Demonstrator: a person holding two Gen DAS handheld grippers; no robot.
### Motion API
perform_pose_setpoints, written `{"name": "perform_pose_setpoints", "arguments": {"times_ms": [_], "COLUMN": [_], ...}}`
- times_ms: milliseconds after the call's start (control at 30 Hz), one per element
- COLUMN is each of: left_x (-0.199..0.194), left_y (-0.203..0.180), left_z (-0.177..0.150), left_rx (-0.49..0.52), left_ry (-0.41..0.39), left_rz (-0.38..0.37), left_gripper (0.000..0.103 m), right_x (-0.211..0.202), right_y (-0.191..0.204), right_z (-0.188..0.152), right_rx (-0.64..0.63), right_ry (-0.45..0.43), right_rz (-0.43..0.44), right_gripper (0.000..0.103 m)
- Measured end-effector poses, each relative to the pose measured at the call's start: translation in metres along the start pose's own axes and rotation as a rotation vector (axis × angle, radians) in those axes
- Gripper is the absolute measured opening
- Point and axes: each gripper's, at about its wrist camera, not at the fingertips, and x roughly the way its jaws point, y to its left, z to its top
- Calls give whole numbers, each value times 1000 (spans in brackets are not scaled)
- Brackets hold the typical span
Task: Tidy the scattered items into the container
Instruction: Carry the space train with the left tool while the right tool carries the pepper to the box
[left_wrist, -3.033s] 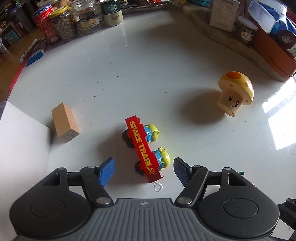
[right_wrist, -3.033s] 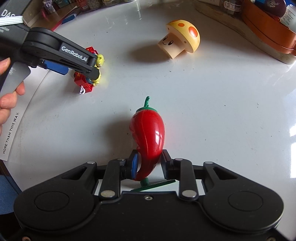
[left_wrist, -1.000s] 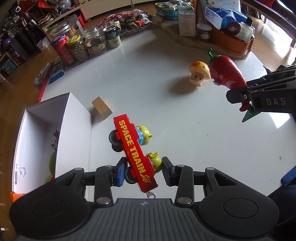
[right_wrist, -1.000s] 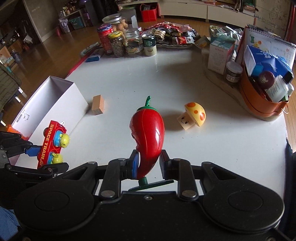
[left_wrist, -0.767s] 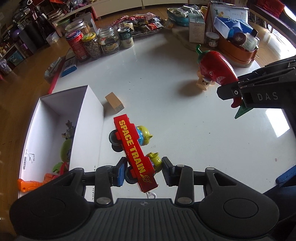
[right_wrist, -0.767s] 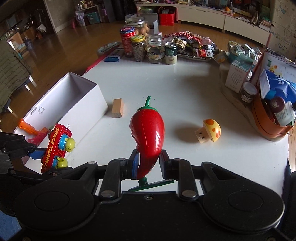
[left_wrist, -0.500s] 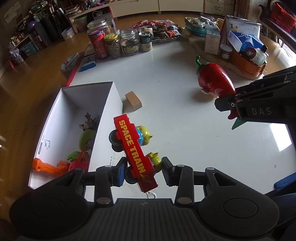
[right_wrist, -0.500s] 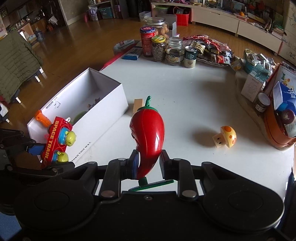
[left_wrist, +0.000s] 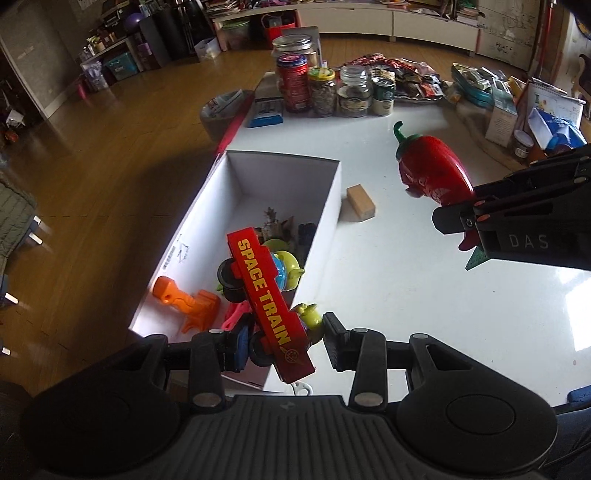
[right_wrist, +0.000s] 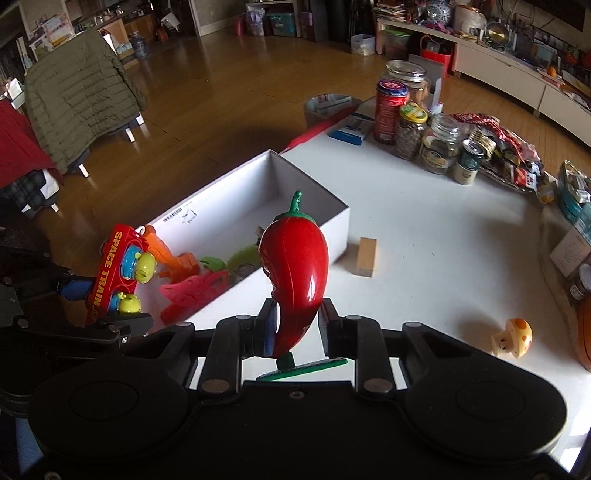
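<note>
Near end of white box (left_wrist: 334, 192) hidden behind toy train (left_wrist: 267, 302) and left gripper (left_wrist: 284, 341). Dark bits deep in box, beside orange toy (left_wrist: 186, 301), too small to identify. Lower tip of red chili (right_wrist: 297, 266) covered by right gripper (right_wrist: 297, 326); green piece below it half hidden. Orange tub (right_wrist: 583, 332) cut off at right edge of right wrist view. Jar labels at far tabletop (right_wrist: 424, 229) edge unreadable. Hands not visible, behind gripper bodies.
</note>
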Motion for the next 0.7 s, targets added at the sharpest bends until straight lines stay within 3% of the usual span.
{"name": "perform_pose_setpoints", "arguments": {"times_ms": [267, 700], "left_x": [14, 71], "left_y": [38, 56], "left_z": [10, 16], "left_rx": [-43, -90], "left_ry": [14, 94], "left_rz": [22, -15], "left_gripper": [41, 41], "right_x": [27, 98], "right_y": [25, 30], "right_z": [39, 74], "right_rx": [-33, -22], "right_ry": [0, 76], "right_rz": [25, 21], "right_gripper": [25, 25]}}
